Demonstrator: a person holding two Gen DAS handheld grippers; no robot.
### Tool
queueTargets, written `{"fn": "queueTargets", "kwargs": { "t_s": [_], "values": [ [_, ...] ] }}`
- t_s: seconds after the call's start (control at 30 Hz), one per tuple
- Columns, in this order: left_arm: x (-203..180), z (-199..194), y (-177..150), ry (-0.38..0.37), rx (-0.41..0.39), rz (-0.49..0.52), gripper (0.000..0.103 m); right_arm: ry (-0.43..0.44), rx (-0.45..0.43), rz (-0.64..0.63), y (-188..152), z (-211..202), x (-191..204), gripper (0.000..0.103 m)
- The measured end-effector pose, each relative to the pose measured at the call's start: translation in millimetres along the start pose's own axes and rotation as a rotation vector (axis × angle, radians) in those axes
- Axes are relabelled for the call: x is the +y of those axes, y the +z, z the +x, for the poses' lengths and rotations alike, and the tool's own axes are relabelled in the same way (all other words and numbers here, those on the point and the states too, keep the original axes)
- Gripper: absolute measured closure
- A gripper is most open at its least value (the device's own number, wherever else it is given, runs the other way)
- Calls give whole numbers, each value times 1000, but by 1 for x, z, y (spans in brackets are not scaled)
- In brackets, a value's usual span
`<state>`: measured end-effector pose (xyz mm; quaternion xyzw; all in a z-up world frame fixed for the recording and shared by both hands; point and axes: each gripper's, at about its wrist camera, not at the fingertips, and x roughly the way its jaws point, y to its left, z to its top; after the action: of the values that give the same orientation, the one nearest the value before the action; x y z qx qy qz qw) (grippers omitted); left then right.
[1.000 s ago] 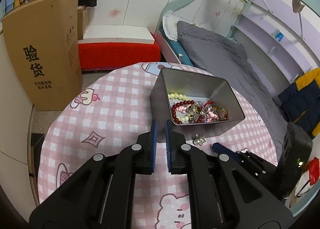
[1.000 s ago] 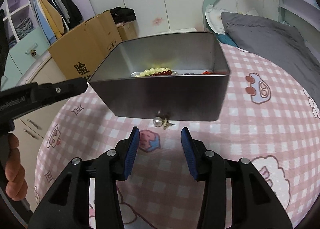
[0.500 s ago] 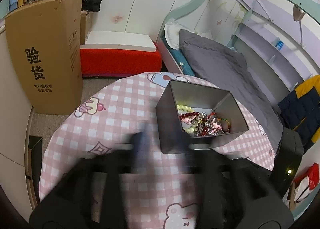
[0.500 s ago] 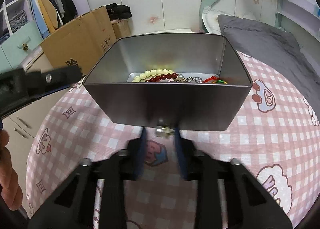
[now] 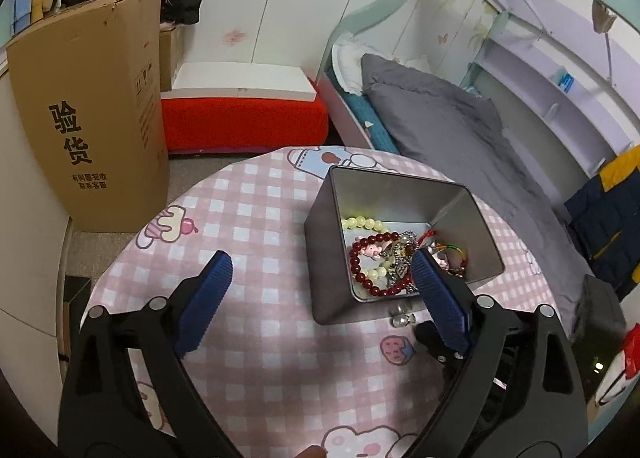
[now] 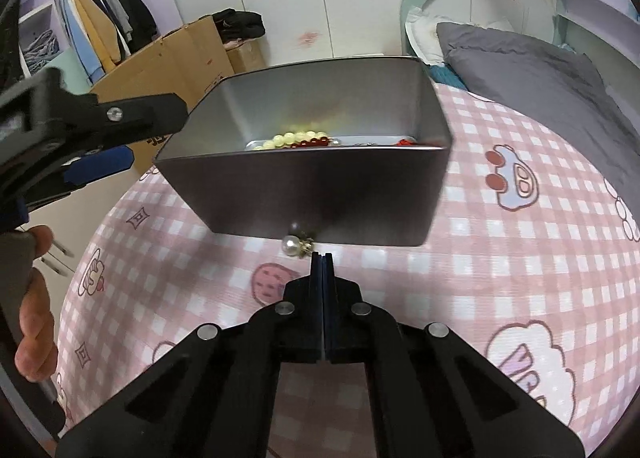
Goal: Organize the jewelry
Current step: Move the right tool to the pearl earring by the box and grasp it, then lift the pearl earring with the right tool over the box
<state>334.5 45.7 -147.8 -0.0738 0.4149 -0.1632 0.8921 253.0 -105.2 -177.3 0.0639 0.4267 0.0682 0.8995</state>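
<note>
Blue-padded jaws of the right gripper [image 6: 322, 256] have just been closing and now meet flat; the pearl earring [image 6: 296, 244] lies beside their tips on the cloth, touching the metal tin [image 6: 304, 194], apparently missed. The left gripper [image 5: 320, 290], shut a second ago, has just been opening wide, with nothing held. Bead bracelets [image 5: 374, 254] sit inside the tin. A retry seems needed; the tin's wall crowds the earring, with open tablecloth [image 6: 500, 258] to the right.
</note>
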Motion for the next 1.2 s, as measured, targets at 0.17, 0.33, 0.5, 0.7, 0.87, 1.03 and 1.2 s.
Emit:
{"fn": "queueTargets", "kwargs": {
  "t_s": [0.17, 0.33, 0.5, 0.7, 0.87, 1.03, 1.2],
  "values": [
    [-6, 7, 0, 24, 20, 27, 27, 32, -8, 6, -1, -4, 0, 100],
    [-6, 12, -1, 23, 43, 29, 42, 40, -6, -4, 3, -1, 12, 89],
    [-3, 9, -1, 22, 41, 20, 42, 29, -12, -11, 8, 2, 24, 72],
    [5, 4, -3, -19, 41, 1, 34, -33, -6, -16, 14, 12, 28, 72],
    [9, 2, -6, -36, 36, -10, 33, -94, -6, -50, 13, 16, 33, 87],
    [11, -1, -6, -37, 32, -12, 33, -75, -9, -51, 12, 12, 22, 92],
    [15, -1, -5, -31, 33, -6, 32, -82, -9, -37, 6, 5, 7, 94]
  ]
}}
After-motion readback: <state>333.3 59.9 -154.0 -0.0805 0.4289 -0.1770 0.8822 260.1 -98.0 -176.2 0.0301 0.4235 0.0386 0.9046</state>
